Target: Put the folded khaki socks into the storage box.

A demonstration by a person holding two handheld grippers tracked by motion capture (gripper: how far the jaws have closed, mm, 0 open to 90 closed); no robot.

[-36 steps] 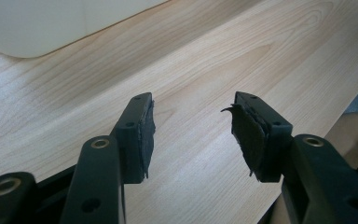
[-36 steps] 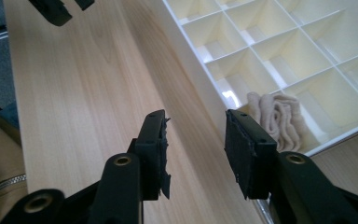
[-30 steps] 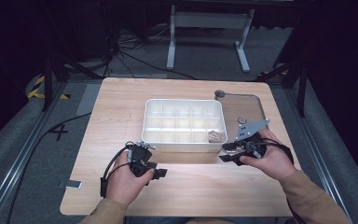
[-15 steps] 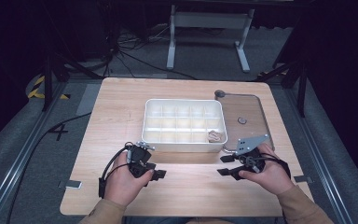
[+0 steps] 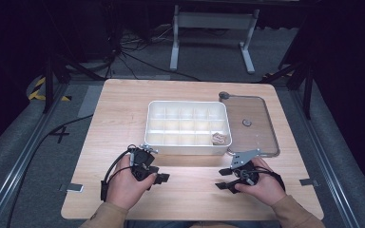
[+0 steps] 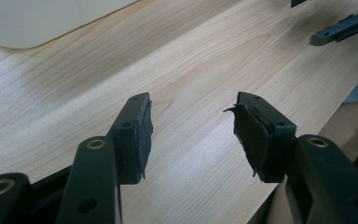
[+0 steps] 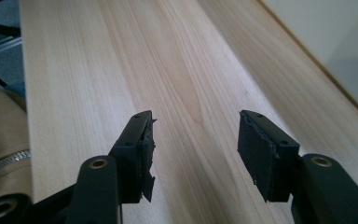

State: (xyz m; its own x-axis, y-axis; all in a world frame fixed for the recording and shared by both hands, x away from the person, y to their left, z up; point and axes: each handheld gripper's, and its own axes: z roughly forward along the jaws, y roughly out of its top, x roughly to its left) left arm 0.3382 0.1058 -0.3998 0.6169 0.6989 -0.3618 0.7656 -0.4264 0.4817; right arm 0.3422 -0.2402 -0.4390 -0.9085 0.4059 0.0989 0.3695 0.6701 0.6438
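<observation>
**Two open hand-held grippers low over the table's near edge**

The left hand-held gripper (image 5: pixel 162 178) sits in the person's left hand near the near edge of the table (image 5: pixel 123 109), left of the middle. Its jaws are open, with a wide gap and only bare wood between them. In the left gripper view (image 6: pixel 191 133) the black pads look worn and a bit torn at the edges.

The right hand-held gripper (image 5: pixel 222 179) sits in the person's right hand near the near edge too, right of the middle. Its jaws have just been opening, and they stand wide apart with nothing between them. In the right gripper view (image 7: pixel 195 149) there is only wood between the pads. A grey three-cornered plate rides on top of this gripper.

The two grippers point toward each other, with a clear gap of wood between their tips.

A white box with many small compartments (image 5: pixel 154 124) stands in the middle of the table, just beyond both grippers. A small tan thing (image 5: pixel 218 138) lies in the compartment at the box's near right corner. I cannot tell what it is.

A clear lid (image 5: pixel 261 124) lies flat just to the right of the box, by the table's right edge.
</observation>
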